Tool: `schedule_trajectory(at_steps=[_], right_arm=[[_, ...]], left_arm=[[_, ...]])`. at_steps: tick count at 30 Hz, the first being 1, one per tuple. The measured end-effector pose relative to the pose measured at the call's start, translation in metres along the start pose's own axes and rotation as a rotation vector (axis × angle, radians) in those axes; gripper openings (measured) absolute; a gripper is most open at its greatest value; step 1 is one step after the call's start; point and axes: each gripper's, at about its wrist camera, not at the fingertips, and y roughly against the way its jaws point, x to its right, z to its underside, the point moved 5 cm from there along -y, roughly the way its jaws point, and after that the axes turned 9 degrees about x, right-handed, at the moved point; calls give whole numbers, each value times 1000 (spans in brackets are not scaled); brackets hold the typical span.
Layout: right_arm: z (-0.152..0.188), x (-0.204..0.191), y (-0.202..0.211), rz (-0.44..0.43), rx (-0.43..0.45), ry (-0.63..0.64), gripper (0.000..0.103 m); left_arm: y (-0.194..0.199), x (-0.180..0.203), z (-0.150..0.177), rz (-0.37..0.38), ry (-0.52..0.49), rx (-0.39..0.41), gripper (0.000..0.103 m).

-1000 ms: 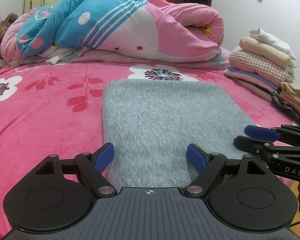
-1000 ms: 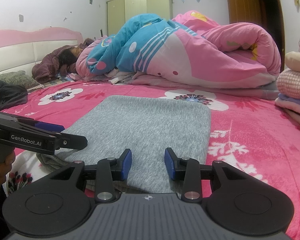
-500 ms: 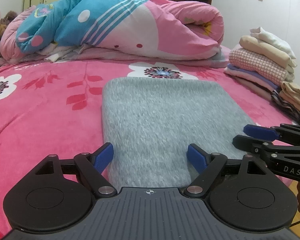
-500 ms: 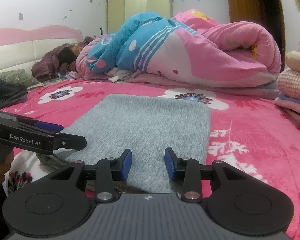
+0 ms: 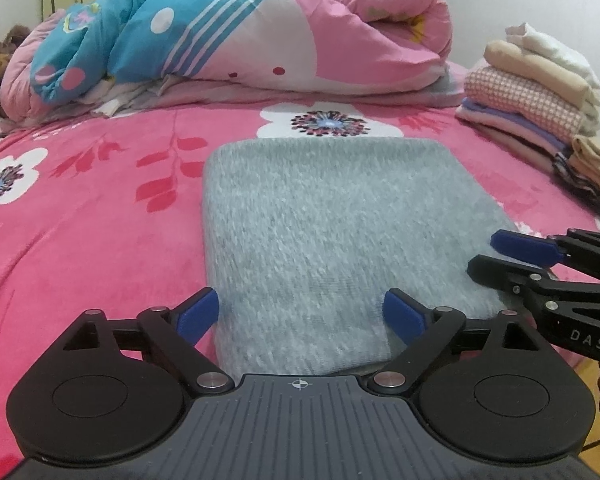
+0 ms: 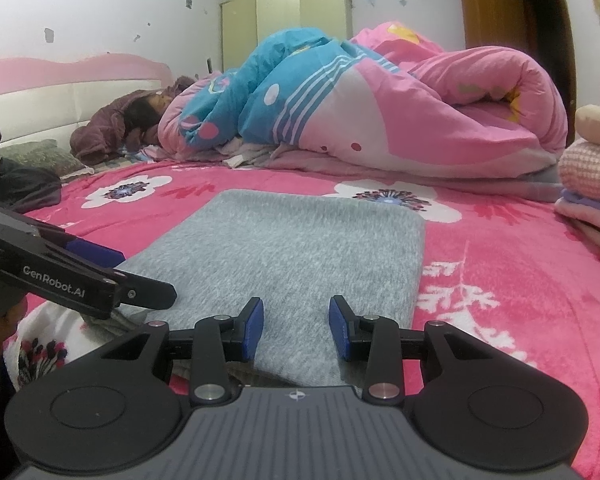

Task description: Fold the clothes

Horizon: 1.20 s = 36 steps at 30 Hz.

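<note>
Barely a flicker of change here: compared with 1 second ago, both views have tipped up a touch and the grey garment (image 5: pixel 336 232) sits a shade lower in frame, but its outline and lie on the pink floral bedspread (image 5: pixel 80 216) match exactly, so the cloth itself has not been shifted. For the task, that reads as a pause at the near hem rather than a fold under way. The left gripper (image 5: pixel 300 316) has its blue pads wide apart, straddling the near left part of the hem with nothing between them. The right gripper (image 6: pixel 296 328) also stands parted, narrower, poised over the near right corner and gripping nothing. Now the garment: it lies flat as a neat rectangle in the middle of the bed, already doubled, with layered edges peeking out at the near left corner in the right wrist view. Its long axis runs straight away from the grippers toward the rolled quilt (image 5: pixel 260 32), short edges near and far, the far edge looking rounded like a fold line. Off to the right sits a stack of folded clothes (image 5: pixel 532 96). My judgement: this fits either a piece awaiting 1 more fold end to end, or a finished one ready to join that stack; the pictures don't settle which.
</note>
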Motion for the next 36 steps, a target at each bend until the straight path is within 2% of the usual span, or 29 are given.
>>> schedule_trajectory(at_steps=[13, 18, 21, 25, 28, 31, 36], right_arm=[[5, 3, 5, -29, 48, -10, 39], [-1, 12, 16, -39, 29, -42, 39], [-11, 29, 26, -31, 23, -141, 43], [-17, 72, 22, -73, -33, -437, 43], [-10, 93, 5, -110, -137, -631, 77], [-3, 107, -11, -163, -226, -799, 78], [10, 116, -40, -183, -319, -877, 82]], left_arm=[[-2, 8, -3, -61, -60, -21, 97], [-2, 12, -4, -80, -88, -22, 97], [-2, 14, -5, -89, -105, -23, 97], [-2, 16, -6, -97, -117, -27, 97], [-2, 17, -7, -101, -124, -30, 97], [-2, 17, -7, -103, -125, -30, 97], [-2, 16, -8, -99, -128, -29, 97]])
